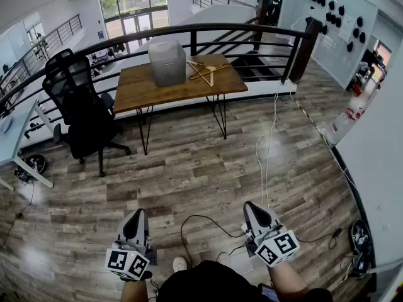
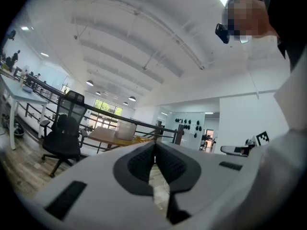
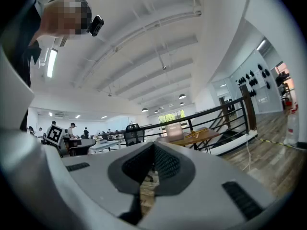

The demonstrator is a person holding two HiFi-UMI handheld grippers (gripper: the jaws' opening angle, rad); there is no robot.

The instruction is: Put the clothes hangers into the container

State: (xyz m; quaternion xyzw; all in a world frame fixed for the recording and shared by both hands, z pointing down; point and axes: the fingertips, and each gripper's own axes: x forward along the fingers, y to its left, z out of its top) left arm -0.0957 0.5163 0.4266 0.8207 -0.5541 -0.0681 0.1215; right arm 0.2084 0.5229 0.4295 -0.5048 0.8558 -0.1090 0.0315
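Left gripper (image 2: 154,150): jaws pressed together, ribbed pads meeting along one seam, nothing between them. Right gripper (image 3: 153,150): same state, pads closed on each other, empty. Both are held level and low in the head view, left at about 7 o'clock of the frame and right at about 5 o'clock, each with its marker cube nearest the person. The two are well apart from each other and from the work area.

Below them is the plank floor (image 1: 189,168). A white cable (image 1: 264,150) trails over it at 12 o'clock of the right gripper.

The wooden table (image 1: 145,92) stands far off at 12 o'clock, against the dark railing (image 1: 252,27). The grey container (image 1: 167,61) stands upright on the tabletop. The clothes hangers (image 1: 205,72), pale wood, lie in a loose crossed pile on the table at 3 o'clock of the container, just beside it and outside it. How many there are cannot be told.

A black office chair (image 1: 79,109) sits at 9 o'clock of the table.
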